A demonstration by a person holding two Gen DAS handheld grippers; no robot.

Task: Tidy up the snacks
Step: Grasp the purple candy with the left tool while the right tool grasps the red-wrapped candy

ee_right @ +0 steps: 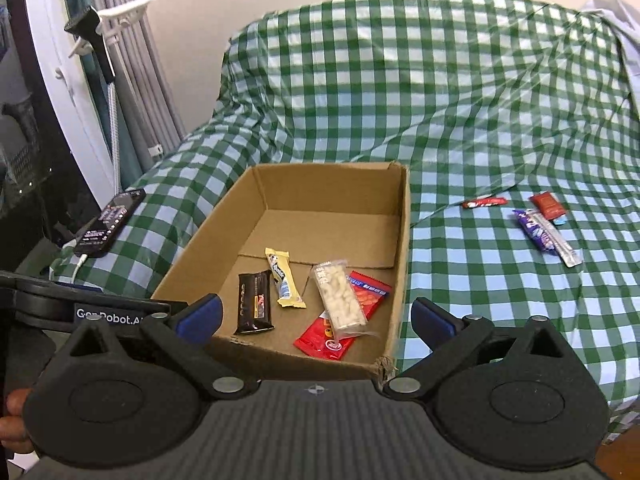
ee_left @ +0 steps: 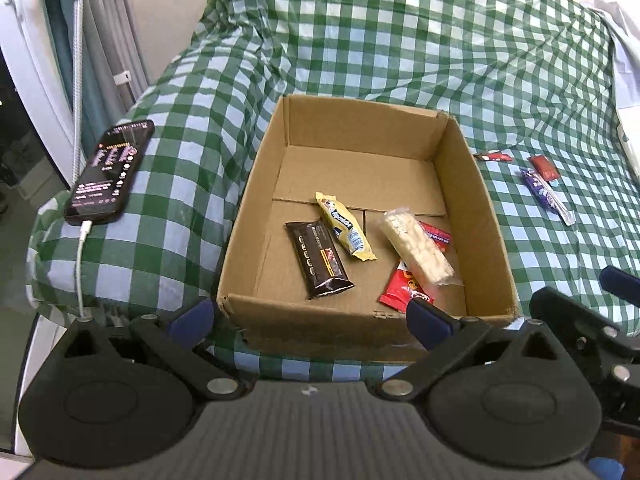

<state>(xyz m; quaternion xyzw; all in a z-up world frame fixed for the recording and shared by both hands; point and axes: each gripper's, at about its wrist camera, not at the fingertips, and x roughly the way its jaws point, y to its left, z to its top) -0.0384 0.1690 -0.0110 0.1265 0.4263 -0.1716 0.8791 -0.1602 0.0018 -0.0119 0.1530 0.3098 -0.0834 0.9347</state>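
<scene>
An open cardboard box [ee_left: 480,208] [ee_right: 400,240] sits on the green checked cloth. Inside lie a dark brown bar [ee_left: 319,259] [ee_right: 255,303], a yellow bar [ee_left: 346,227] [ee_right: 283,279], a clear pack of pale puffed snack [ee_left: 418,247] [ee_right: 339,299] and red packets [ee_left: 404,290] [ee_right: 326,336] under it. On the cloth right of the box lie a thin red bar [ee_left: 493,156] [ee_right: 483,202], a red sachet [ee_left: 544,167] [ee_right: 547,205] and a purple bar [ee_left: 547,195] [ee_right: 538,232]. My left gripper [ee_left: 310,318] and right gripper [ee_right: 316,314] are both open and empty at the box's near wall.
A phone [ee_left: 110,172] [ee_right: 110,222] on a white charging cable lies on the cloth left of the box. Curtains and a window frame [ee_right: 72,80] stand at the far left. The cloth rises into a back cushion [ee_right: 440,80] behind the box.
</scene>
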